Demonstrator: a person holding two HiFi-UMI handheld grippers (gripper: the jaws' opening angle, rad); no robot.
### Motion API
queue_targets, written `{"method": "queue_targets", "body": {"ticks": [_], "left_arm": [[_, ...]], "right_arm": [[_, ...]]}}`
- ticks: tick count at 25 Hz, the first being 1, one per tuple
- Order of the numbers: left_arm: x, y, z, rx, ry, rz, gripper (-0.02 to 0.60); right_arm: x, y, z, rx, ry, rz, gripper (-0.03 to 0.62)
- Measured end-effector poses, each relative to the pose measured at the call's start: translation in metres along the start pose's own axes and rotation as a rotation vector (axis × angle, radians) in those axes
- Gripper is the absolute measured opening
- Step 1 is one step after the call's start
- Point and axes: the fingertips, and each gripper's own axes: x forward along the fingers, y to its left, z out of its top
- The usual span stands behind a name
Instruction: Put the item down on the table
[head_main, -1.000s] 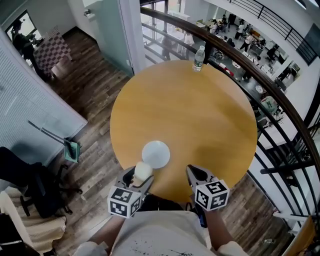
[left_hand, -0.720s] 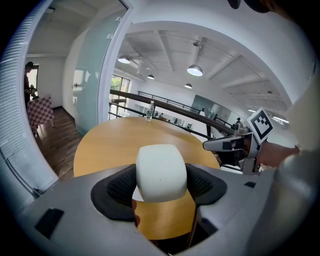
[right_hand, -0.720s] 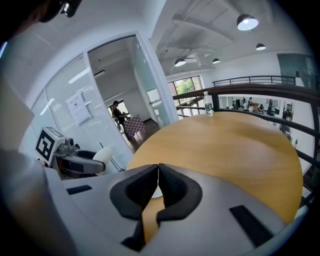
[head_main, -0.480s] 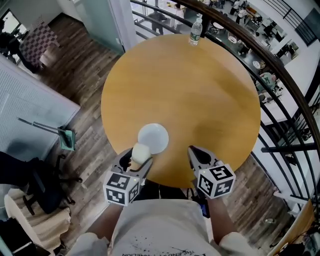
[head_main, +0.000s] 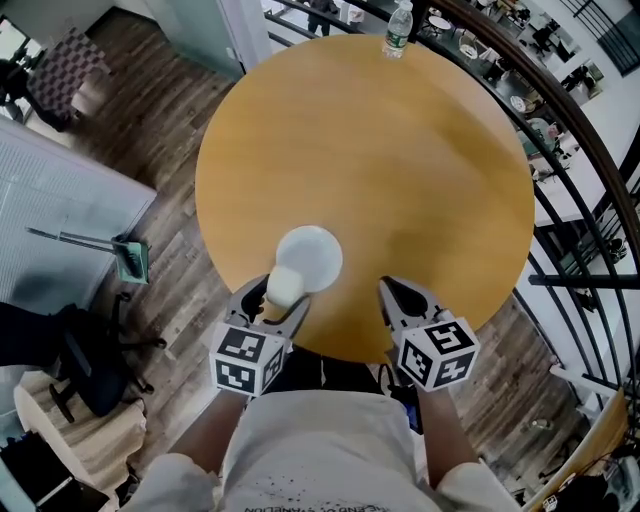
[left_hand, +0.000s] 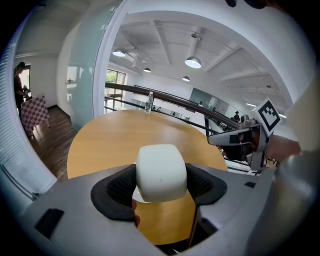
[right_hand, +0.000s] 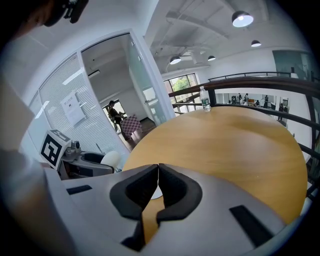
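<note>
The left gripper is clamped on the item — a white, rounded block pinched between the dark pads at its two sides. In the head view it sits at lower centre of the frame, over the near edge of the round wooden table, and the item overlaps the lower left rim of a white disc lying on the tabletop. Whether the item touches the table cannot be told; the left gripper view shows bare wood under the jaws. Just to the right, the right gripper has its jaws pressed together with nothing between them — also at the table's near edge. At the top of the head view, a water bottle stands upright on the far rim, beside a dark railing.
</note>
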Motion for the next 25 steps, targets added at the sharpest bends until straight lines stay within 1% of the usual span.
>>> {"method": "queue_targets", "body": {"ticks": [8, 14, 25], "left_arm": [[0.018, 0.007, -0.006, 0.010, 0.035, -0.016, 0.319], [0.036, 0.011, -0.010, 0.033, 0.064, -0.019, 0.319], [0.070, 0.028, -0.026, 0.030, 0.127, -0.011, 0.319]], "right_arm": [[0.013, 0.001, -0.006, 0.002, 0.016, 0.007, 0.025], [0.017, -0.006, -0.013, 0.027, 0.027, -0.002, 0.025], [0.025, -0.015, -0.026, 0.070, 0.050, -0.011, 0.025]]}}
